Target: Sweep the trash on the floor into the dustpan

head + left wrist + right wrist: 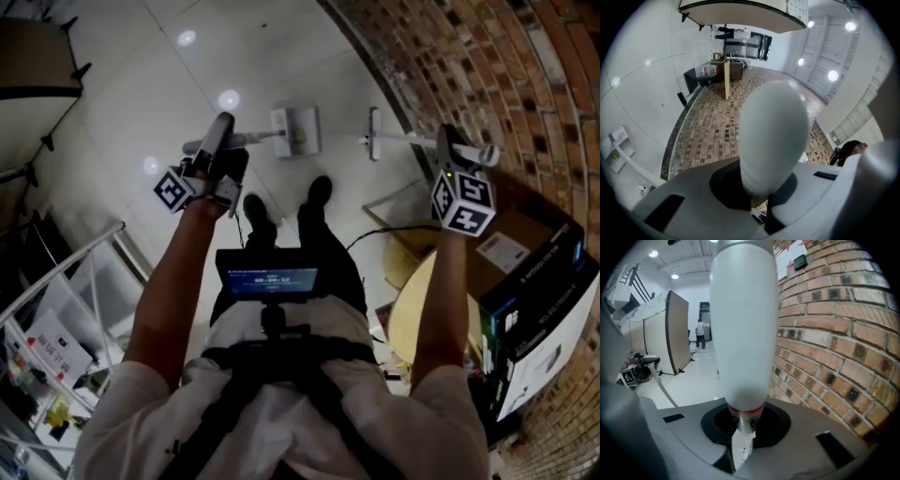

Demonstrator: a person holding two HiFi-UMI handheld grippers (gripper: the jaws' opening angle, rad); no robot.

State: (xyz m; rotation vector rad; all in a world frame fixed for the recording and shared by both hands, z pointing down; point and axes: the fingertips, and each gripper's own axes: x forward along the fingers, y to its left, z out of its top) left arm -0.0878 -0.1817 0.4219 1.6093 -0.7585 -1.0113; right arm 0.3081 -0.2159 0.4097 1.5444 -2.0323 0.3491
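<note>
In the head view my left gripper (217, 141) is shut on a white handle (253, 140) that runs across to the dustpan (295, 130) on the white floor tiles. The left gripper view shows that handle's rounded end (773, 136) clamped between the jaws. My right gripper (452, 148) is shut on the white broom handle (412, 141), which leads to the narrow broom head (373, 134) beside the dustpan. In the right gripper view the broom handle (743, 333) has a red ring at the jaws. I make out no trash on the tiles.
A curved brick wall (487, 56) stands close on the right. Cardboard boxes (525, 281) and a round table (412, 314) are below it. A metal rack (56, 309) is at the left. The person's shoes (253, 211) stand just short of the dustpan. A partition board (677, 329) stands far off.
</note>
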